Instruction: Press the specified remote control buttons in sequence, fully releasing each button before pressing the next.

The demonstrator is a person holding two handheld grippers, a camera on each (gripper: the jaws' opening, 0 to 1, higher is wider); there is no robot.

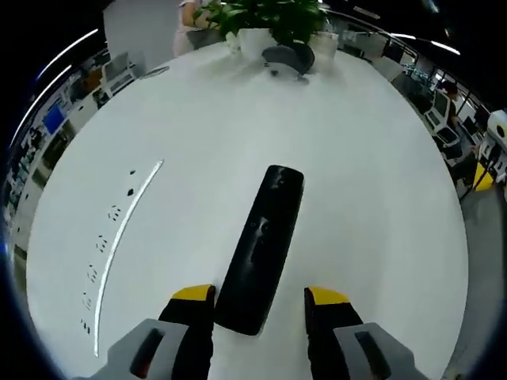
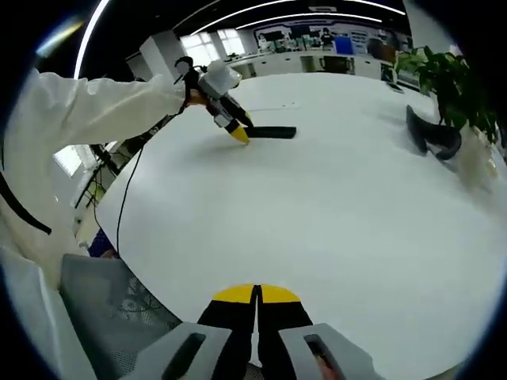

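Left gripper view: the table (image 1: 372, 182) is bearing the remote (image 1: 263, 247), whose near end is lying between the spread left gripper (image 1: 259, 296) fingers, long axis running straight ahead. A skewed closure could be twisting it sideways. The right gripper (image 2: 257, 294) is resting fingers together.

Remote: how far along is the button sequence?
Done: no press can be confirmed. In hand: the open left gripper straddles the near end of the remote on the white table. Left: the presses; the right gripper sits shut, far off.
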